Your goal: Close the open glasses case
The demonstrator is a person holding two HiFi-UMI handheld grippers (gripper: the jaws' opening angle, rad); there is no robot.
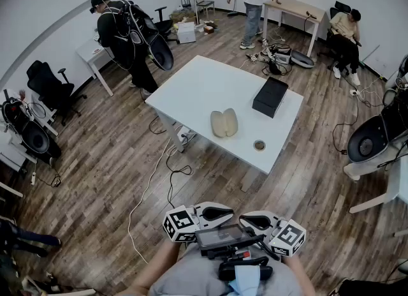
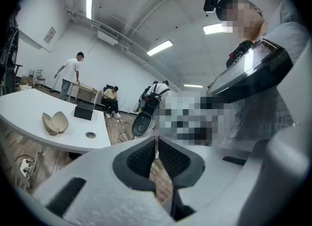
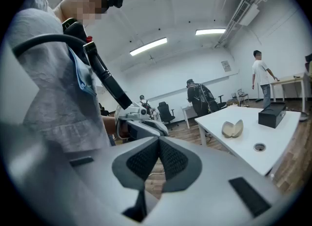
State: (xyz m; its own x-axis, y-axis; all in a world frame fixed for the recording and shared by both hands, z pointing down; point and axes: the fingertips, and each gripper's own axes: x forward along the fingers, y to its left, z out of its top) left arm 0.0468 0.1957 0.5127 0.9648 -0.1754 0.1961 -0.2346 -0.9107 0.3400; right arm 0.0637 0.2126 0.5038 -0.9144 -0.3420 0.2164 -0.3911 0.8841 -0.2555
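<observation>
Beige glasses case (image 1: 224, 123): open, two rounded shells spread, plain lining showing, mid white table (image 1: 197, 84).
Black box (image 1: 270, 96): rectangular, matte, far right of case, apart.
Round port (image 1: 259, 145): in the tabletop, near right of case.
Left gripper (image 2: 156, 144): ribbed pads pressed together, empty, well short of the table.
Right gripper (image 3: 158, 144): likewise closed, empty.
</observation>
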